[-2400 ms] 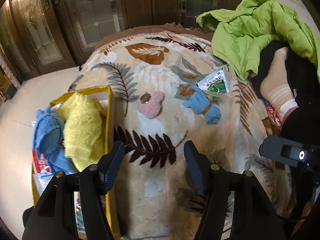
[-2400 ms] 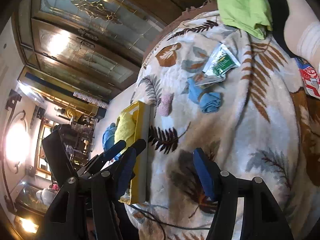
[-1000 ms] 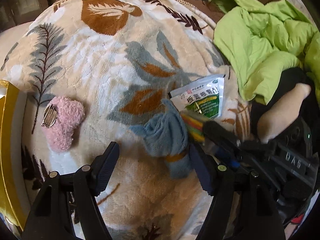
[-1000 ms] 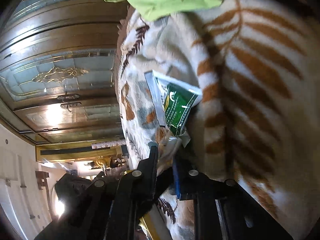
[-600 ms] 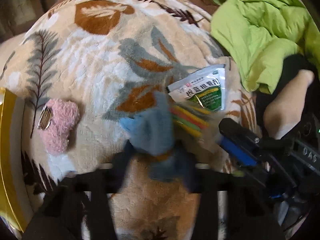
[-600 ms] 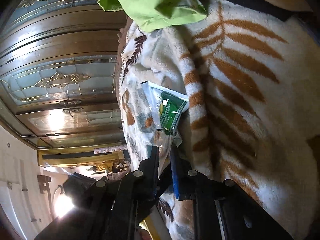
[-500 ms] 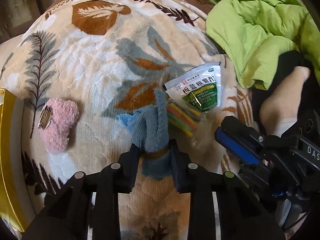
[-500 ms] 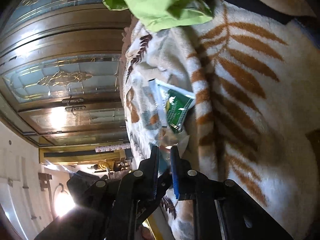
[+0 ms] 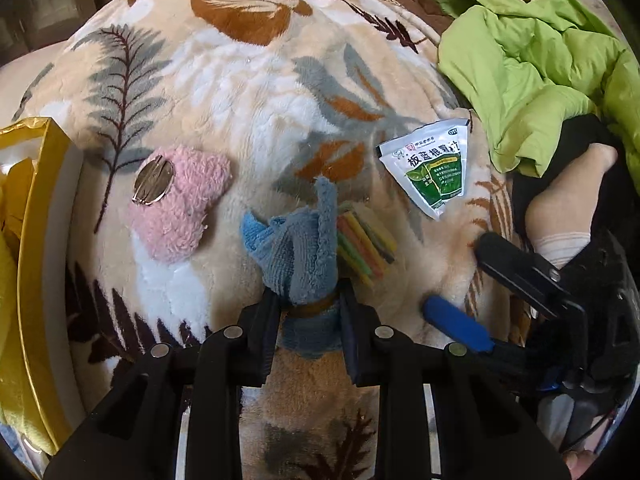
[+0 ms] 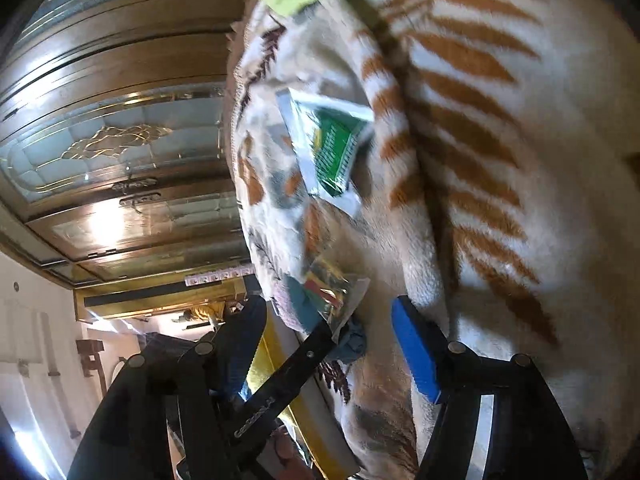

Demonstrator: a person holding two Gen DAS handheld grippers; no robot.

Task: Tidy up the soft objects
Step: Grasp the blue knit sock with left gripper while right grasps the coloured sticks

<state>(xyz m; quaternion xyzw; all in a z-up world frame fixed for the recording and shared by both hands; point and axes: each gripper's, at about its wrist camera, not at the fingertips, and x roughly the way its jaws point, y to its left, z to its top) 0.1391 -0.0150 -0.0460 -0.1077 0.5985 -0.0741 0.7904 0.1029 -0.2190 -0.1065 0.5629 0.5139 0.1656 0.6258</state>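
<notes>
- Nearest the left wrist camera, the left gripper (image 9: 308, 308) is clamped on the blue cloth (image 9: 298, 256), a rolled terry piece with a brown band around its lower end; the jaws pinch it right at that band, and the cloth stands up from the leaf-print blanket (image 9: 248, 92).
- Just to its right, the right gripper (image 9: 452, 280) has its jaws spread apart and holds nothing, with one black finger and one blue-padded finger resting near the blanket.
- Touching the cloth's right side lies a clear packet of coloured sticks (image 9: 366, 244) (not soft, so likely not part of the sorting).
- The step in hand looks like the pickup of the blue cloth: the grip is made, the lift not yet.
- The next move would call for raising the cloth clear of the packet without dragging it along, then carrying it left to the box.
- The yellow box (image 9: 34, 216) sits at the left edge of the blanket; a yellow cloth (image 9: 12, 184) shows inside it, the rest of its contents being out of frame.
- Between box and blue cloth, a pink plush heart (image 9: 180, 204) with a metal clip lies loose on the blanket, seemingly waiting its turn.
- Farther right is a green-and-white sachet (image 9: 434, 170), and beyond it a heaped lime-green jacket (image 9: 532, 64) and a person's socked foot (image 9: 560, 208).
</notes>
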